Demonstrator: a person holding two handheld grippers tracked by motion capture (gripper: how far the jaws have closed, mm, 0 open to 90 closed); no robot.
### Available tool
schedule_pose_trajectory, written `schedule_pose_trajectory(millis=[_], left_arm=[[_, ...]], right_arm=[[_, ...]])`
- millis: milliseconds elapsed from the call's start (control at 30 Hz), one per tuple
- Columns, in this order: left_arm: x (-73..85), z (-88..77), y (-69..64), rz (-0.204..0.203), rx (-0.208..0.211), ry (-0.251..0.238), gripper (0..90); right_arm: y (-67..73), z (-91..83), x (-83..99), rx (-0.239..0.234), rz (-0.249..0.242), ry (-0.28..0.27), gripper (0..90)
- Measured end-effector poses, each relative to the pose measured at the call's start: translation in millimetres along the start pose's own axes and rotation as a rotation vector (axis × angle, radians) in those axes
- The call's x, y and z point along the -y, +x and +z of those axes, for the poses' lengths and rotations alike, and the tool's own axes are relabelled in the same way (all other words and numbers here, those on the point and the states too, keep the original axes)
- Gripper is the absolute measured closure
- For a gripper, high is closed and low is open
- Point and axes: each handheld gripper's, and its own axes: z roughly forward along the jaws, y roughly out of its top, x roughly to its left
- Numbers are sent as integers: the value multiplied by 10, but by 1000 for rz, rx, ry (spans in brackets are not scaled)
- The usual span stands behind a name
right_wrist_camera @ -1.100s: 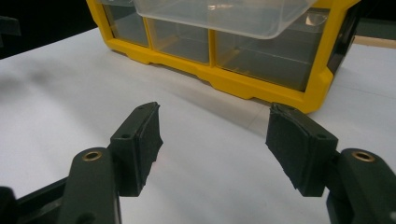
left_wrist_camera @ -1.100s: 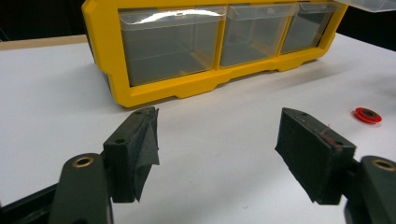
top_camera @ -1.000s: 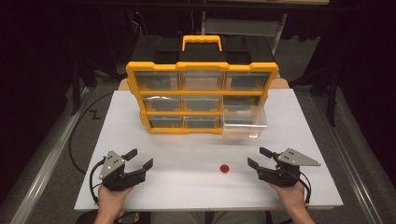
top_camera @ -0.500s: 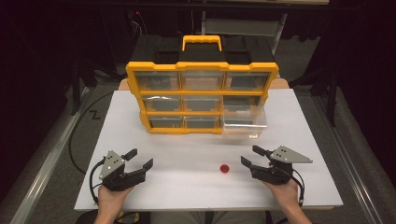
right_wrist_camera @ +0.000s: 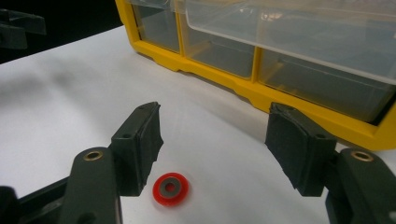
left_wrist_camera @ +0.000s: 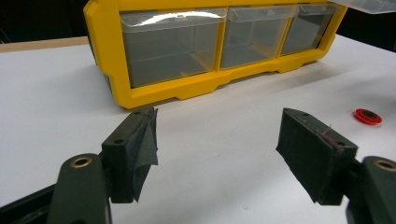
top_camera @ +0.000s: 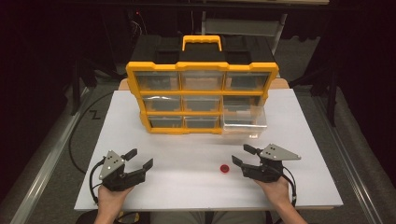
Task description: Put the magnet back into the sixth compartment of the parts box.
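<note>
A small red ring [top_camera: 224, 168] with a grey centre is seen lying flat on the white table [top_camera: 187, 186], well in front of the yellow organiser [top_camera: 203, 100], nearest its pulled-out clear drawer [top_camera: 244, 122].

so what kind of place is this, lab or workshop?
Probably a lab recording bench: a bare white table in a dark room, one yellow drawer organizer and a small red ring staged on it, with cables on the floor.

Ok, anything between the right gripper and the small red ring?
Nothing: bare white table separates the right gripper from the small red ring in the high view.
</note>
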Motion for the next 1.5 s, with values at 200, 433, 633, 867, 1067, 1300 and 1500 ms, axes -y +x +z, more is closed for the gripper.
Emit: schedule_pose_trajectory(millis=[200,433,633,867,1067,1300,1500], left_arm=[[0,0,1,0,0,0,286],[0,0,1,-1,1,0,286],[-1,-1,2,-1,1,-1,286],[-1,3,1,-4,1,-1,284],[-1,4,3,-2,1,1,283],[-1,6,1,-2,0,0,283],[-2,4,1,-3,-1,-2,283]], right_arm=[[29,56,-23,-8,-3,7,377],[56,105,-59,-14,-7,35,375],[82,135,-101,-23,-14,69,378],[88,154,-139,-27,-24,136,392],[65,155,-189,-28,6,196,406],[63,167,-221,-21,-14,250,433],[63,183,-246,-22,-30,293,461]])
